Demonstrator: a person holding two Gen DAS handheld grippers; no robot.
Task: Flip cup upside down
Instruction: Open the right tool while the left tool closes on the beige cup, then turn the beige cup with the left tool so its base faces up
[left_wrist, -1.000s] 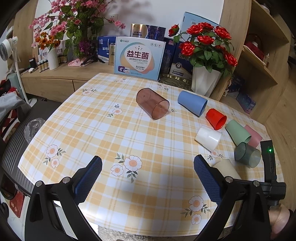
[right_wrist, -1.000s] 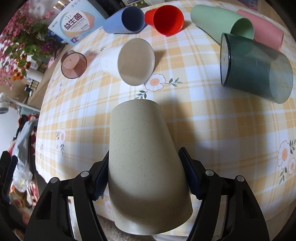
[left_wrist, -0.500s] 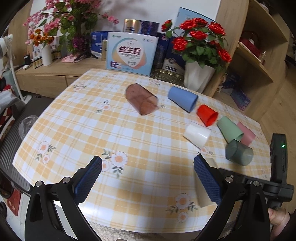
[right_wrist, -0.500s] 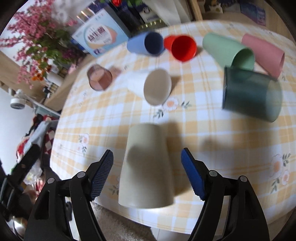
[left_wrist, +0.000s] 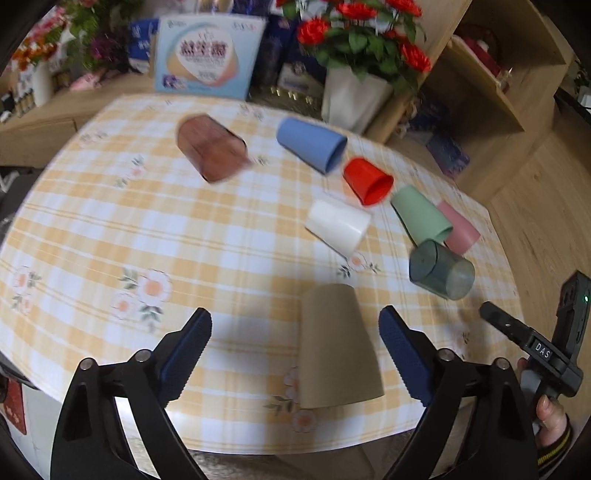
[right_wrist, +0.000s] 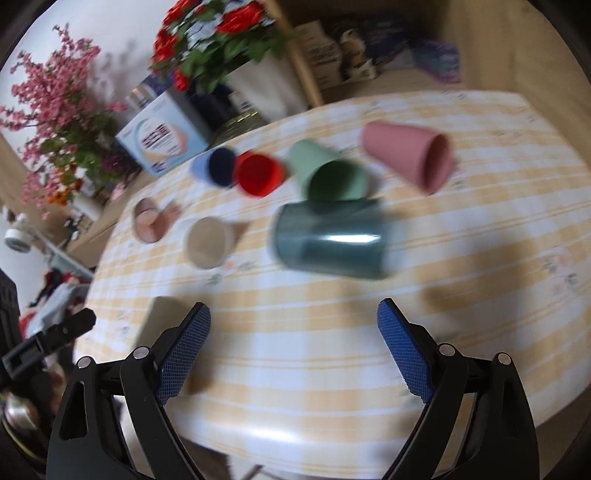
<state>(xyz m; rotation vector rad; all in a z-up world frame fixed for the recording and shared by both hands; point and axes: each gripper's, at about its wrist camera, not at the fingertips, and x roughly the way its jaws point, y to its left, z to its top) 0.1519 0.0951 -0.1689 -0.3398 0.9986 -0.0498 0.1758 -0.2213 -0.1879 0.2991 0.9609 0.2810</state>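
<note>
Your left gripper (left_wrist: 295, 354) spread wide around the beige cup (left_wrist: 338, 347) without touching it, your right gripper (right_wrist: 293, 350) gaping and empty, that cup standing upside down near the table (left_wrist: 221, 236) edge, dark green cup (left_wrist: 441, 273) lying beyond it, white cup (left_wrist: 338, 227) farther back.

A red rose bouquet in a white vase (left_wrist: 352, 99), a blue-and-white box (left_wrist: 207, 57) and wooden shelving (left_wrist: 495, 74) stand behind the checked surface (left_wrist: 92, 229).
</note>
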